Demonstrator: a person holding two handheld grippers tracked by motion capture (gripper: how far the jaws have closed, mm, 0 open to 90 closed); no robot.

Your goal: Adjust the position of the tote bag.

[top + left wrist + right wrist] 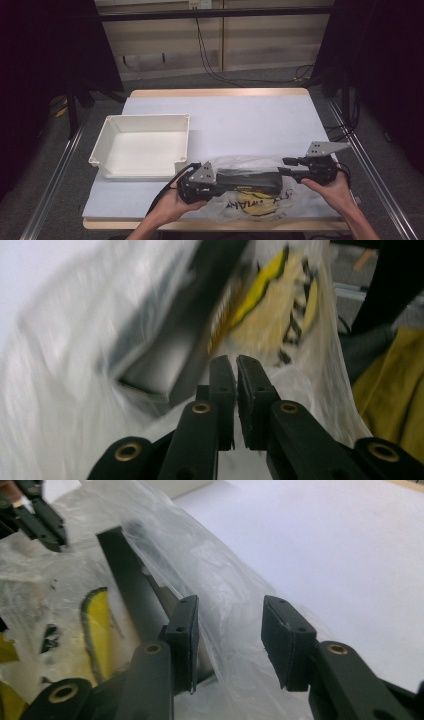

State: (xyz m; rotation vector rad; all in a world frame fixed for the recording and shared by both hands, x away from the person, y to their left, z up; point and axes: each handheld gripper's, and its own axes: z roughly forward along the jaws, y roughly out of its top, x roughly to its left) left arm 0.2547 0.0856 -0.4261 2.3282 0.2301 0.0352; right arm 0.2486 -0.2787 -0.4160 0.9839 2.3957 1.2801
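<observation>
On the white-covered table (250, 120) a clear plastic bag (250, 200) with yellow and black print lies at the near edge, at about six o'clock from the table's middle; a long dark box (250, 180) sits in or under the film, running from nine to three o'clock across the bag's top; whether it is fully inside the bag cannot be told. The left gripper (192, 187) is held in the person's left hand (172, 205) at the bag's nine o'clock end, touching the film; in the left gripper view its jaws stand almost together, a thin slit between the pads, the left gripper (236, 367) pressed up against the bag (75, 390) with the dark box (175, 340) at eleven o'clock from the tips; whether a fold of film is pinched between the pads is too blurred to tell. The right gripper (292, 167) is held in the right hand (332, 187) at the bag's three o'clock end; in its own view the right gripper (230, 640) has its jaws apart, with crumpled film of the bag (220, 580) lying between them, the pads not pressing on it; the box (130, 585) lies at ten o'clock from the tips. An empty white tray (145, 125) stands at ten o'clock from the bag, near it.
</observation>
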